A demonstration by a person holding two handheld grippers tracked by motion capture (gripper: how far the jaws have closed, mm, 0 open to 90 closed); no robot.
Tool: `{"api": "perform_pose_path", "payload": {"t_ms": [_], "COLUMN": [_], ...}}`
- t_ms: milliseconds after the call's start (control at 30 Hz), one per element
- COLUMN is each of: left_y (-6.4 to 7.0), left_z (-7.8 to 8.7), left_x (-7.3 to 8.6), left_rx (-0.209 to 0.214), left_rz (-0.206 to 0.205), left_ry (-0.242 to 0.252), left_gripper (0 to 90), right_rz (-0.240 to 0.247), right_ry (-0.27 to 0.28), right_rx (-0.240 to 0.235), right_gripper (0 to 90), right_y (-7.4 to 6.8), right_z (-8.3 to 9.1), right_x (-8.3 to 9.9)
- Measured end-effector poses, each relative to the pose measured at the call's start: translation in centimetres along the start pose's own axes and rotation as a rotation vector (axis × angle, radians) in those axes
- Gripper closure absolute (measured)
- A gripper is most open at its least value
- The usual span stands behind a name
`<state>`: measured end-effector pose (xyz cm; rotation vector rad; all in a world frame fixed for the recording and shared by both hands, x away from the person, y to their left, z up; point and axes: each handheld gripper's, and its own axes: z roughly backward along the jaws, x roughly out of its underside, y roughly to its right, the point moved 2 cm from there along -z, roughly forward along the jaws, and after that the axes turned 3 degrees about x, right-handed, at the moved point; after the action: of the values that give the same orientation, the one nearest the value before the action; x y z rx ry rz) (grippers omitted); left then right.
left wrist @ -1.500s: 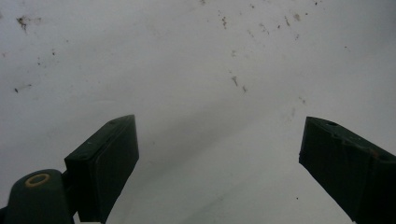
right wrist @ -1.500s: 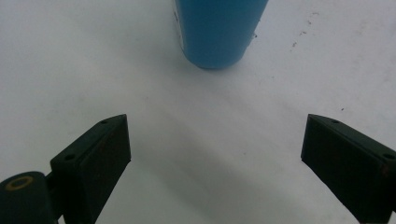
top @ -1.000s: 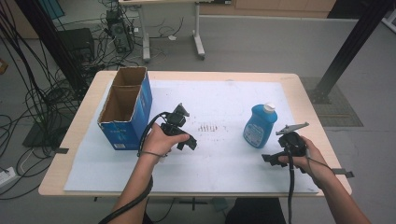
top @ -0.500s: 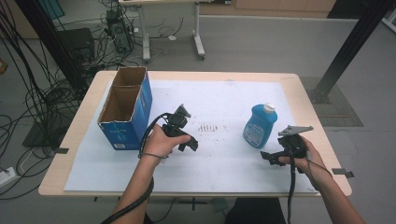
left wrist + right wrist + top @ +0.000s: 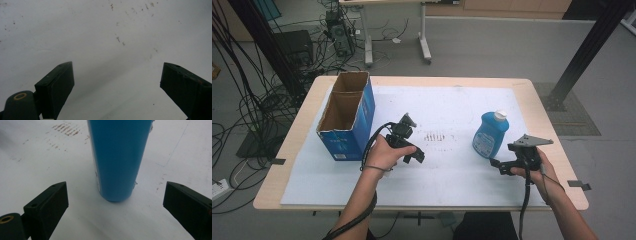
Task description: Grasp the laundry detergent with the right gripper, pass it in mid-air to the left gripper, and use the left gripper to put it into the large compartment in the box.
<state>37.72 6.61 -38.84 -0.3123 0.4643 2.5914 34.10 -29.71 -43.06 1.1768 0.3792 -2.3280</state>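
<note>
Right claw (image 5: 115,207) wide, blue bottle (image 5: 118,157) upright just ahead between jaws, untouched; left claw (image 5: 117,87) wide over bare tabletop (image 5: 100,37)

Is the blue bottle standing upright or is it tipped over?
Upright. The blue bottle stands on its base on the white table cover, white cap on top.

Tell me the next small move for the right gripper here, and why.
Probably ease the right gripper straight forward until the blue bottle sits between its jaws. They stand wide open, the bottle is upright and centred ahead of them, and nothing is gripped yet. The left gripper hangs open over bare white sheet.
</note>
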Motion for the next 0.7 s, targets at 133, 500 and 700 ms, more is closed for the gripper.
{"api": "perform_pose_path", "payload": {"t_ms": [133, 500, 700], "left_y": [-0.04, 0.02, 0.23], "left_z": [0.04, 0.15, 0.23], "left_x": [0.00, 0.06, 0.01], "left_rx": [0.002, 0.008, 0.012], "left_rz": [0.002, 0.004, 0.001], "left_ry": [0.003, 0.009, 0.015], "left_gripper": [12.3, 12.3, 12.3], "right_rz": [-0.007, -0.013, -0.013], "right_ry": [0.017, 0.103, 0.164], "right_rx": [-0.007, -0.009, -0.003], "right_gripper": [5.8, 5.7, 5.8], "right_y": [-0.01, 0.06, -0.07], "right_z": [-0.04, -0.11, -0.22], "right_x": [0.06, -0.07, -0.21]}}
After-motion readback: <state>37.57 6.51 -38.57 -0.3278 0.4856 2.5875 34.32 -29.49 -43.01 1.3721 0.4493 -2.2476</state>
